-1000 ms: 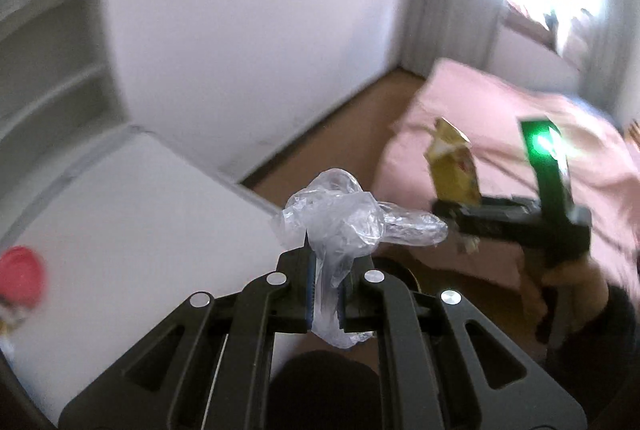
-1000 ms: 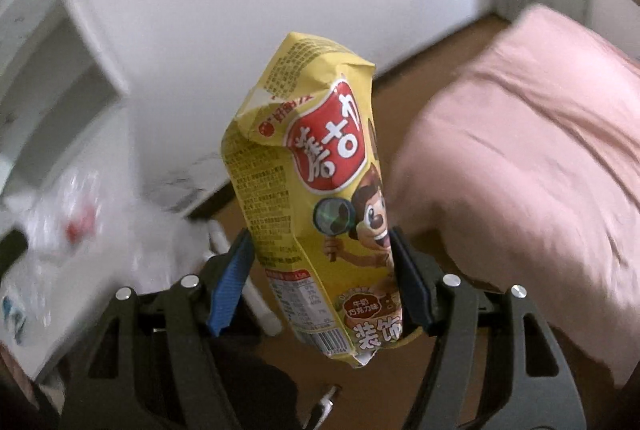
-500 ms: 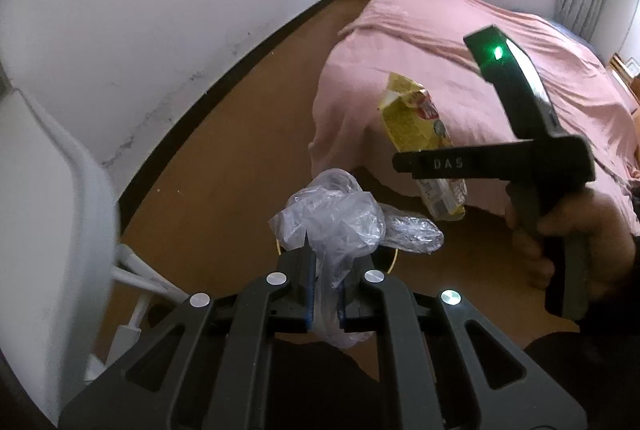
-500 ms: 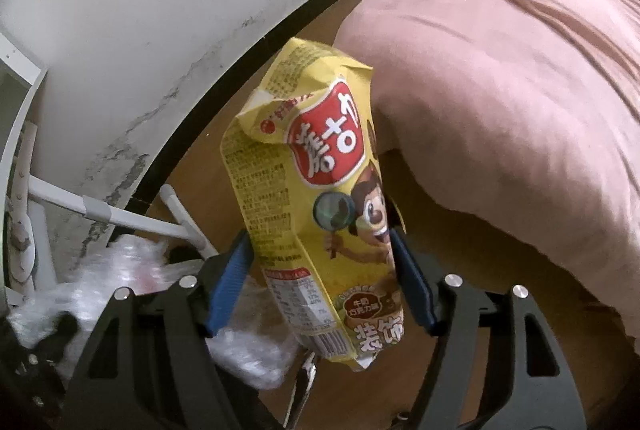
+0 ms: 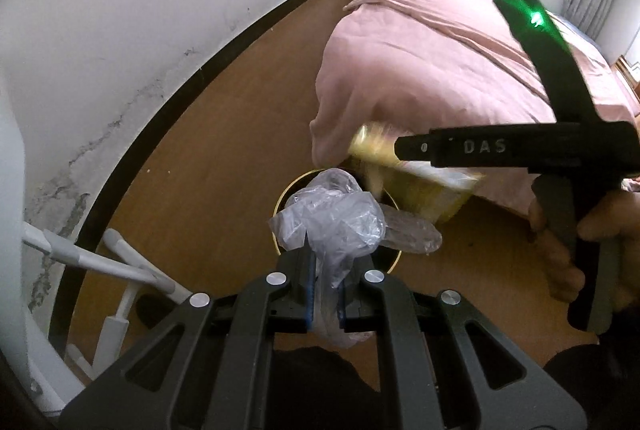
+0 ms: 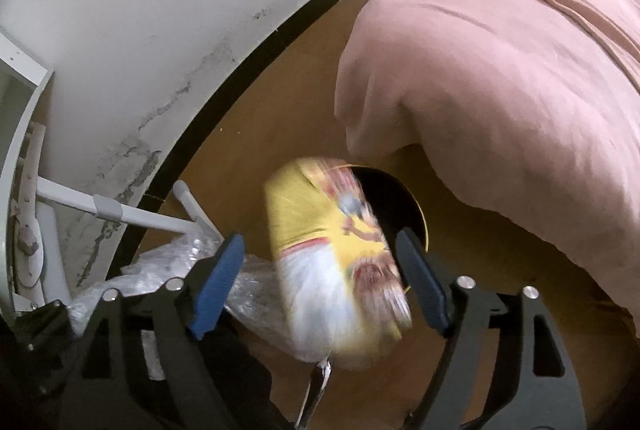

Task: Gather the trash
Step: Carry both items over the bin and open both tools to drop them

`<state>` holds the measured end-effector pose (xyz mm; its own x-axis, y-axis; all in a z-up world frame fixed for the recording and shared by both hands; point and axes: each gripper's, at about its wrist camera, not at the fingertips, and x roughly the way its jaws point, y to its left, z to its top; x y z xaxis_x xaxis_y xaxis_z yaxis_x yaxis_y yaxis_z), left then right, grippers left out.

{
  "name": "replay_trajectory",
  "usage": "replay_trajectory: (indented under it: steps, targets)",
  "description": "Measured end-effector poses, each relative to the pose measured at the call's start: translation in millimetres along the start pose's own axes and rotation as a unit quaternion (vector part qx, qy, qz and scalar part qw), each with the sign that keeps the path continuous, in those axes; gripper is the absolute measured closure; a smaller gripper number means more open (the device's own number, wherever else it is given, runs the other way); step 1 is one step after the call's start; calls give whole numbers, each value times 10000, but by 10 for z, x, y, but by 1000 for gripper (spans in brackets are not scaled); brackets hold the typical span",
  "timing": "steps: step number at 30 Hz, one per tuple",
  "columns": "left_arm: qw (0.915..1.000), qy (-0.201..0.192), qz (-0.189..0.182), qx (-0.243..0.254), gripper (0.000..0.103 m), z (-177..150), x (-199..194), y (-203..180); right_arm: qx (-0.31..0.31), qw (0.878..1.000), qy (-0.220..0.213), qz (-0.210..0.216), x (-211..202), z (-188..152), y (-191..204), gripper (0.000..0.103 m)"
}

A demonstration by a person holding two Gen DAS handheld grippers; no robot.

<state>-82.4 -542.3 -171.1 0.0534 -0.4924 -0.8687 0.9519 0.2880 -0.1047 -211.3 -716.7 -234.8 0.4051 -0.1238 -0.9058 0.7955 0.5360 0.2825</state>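
Two hand-held grippers hang over one round, gold-rimmed trash bin (image 5: 282,199) standing on the wooden floor (image 5: 208,166) just beside the corner of a pink-covered bed (image 5: 420,70).

The right hand-held gripper (image 6: 320,280) has its blue-padded jaws opening. One yellow snack bag (image 6: 340,254), blurred with motion, sits between them with a gap showing at each pad, so it looks released and dropping. Its long axis runs away from the jaws toward the bin's dark mouth (image 6: 388,206), which lies directly ahead and below.

The left hand-held gripper (image 5: 324,294) is clamped tight on one crumpled clear plastic wrapper (image 5: 336,222), which bunches up above the closed fingers. The bin sits straight beyond that wrapper and is partly hidden by it.

Both grippers are close to the bin; the right, held in a bare hand (image 5: 568,242), appears slightly nearer its opening. White desk legs (image 5: 120,266) stand to the left by the wall.
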Motion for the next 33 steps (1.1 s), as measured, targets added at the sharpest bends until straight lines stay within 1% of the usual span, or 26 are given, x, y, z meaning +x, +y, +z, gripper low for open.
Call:
replay_trajectory:
  steps: [5, 9, 14, 16, 17, 18, 20, 26, 28, 31, 33]
  targets:
    - [9999, 93, -83, -25, 96, -14, 48, 33, 121, 9999, -100, -25, -55, -9, -18, 23]
    - [9997, 178, -194, 26, 96, 17, 140, -11, 231, 9995, -184, -63, -100, -8, -50, 22]
    - [9992, 261, -302, 60, 94, 134, 278, -127, 581, 9969, -460, -263, -231, 2, -164, 22]
    - [9990, 276, -314, 141, 79, 191, 326, -173, 749, 9949, -599, -300, -299, 14, -234, 22]
    - [9990, 290, -313, 150, 53, 217, 346, -189, 844, 9936, -678, -322, -340, 19, -277, 22]
    - [9991, 278, -307, 132, 31, 251, 362, -203, 904, 9927, -728, -318, -374, 19, -312, 22]
    - [9994, 195, -252, 124, 30, 299, 357, -234, 1011, 9911, -797, -327, -414, 27, -358, 22]
    - [9994, 179, -184, 222, 30, 343, 287, -331, 1002, 9914, -789, -280, -414, 20, -375, 22]
    - [9995, 119, -139, 253, 29, 320, 186, -335, 935, 9920, -802, -269, -431, 23, -347, 22]
    - [9996, 13, -80, 256, 23, 286, -1, -303, 725, 9936, -820, -295, -469, 12, -266, 22]
    - [9997, -93, 44, 242, 20, 257, -209, -254, 522, 9942, -881, -325, -535, 12, -154, 22]
